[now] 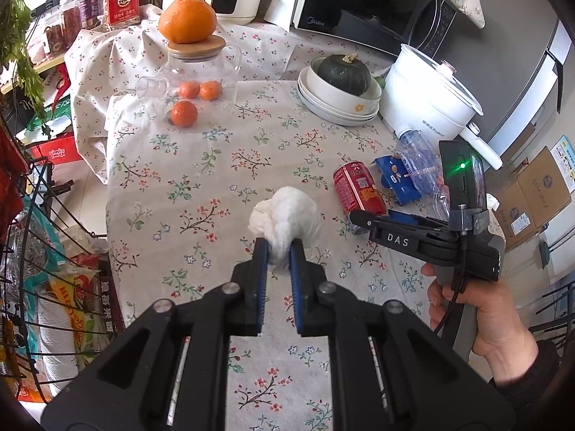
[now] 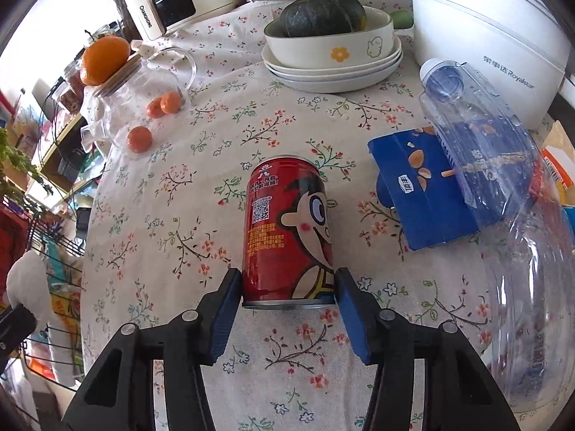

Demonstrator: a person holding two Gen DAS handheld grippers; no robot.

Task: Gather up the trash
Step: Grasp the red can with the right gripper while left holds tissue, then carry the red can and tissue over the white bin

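Observation:
My left gripper point(image 1: 278, 248) is shut on a crumpled white tissue point(image 1: 285, 215) and holds it above the floral tablecloth point(image 1: 201, 186). The tissue also shows at the left edge of the right wrist view point(image 2: 27, 283). My right gripper point(image 2: 287, 280) is closed against both sides of a red drink can point(image 2: 287, 230) that lies on its side; the can also shows in the left wrist view point(image 1: 357, 188). A flattened blue carton point(image 2: 427, 194) and a crushed clear plastic bottle point(image 2: 503, 186) lie to the right of the can.
Behind are a glass jar point(image 1: 201, 75) with a large orange on its lid, small oranges, stacked bowls point(image 2: 330, 57) holding a green squash, and a white electric pot point(image 2: 496, 36). A wire rack point(image 1: 39, 251) with bags stands left of the table.

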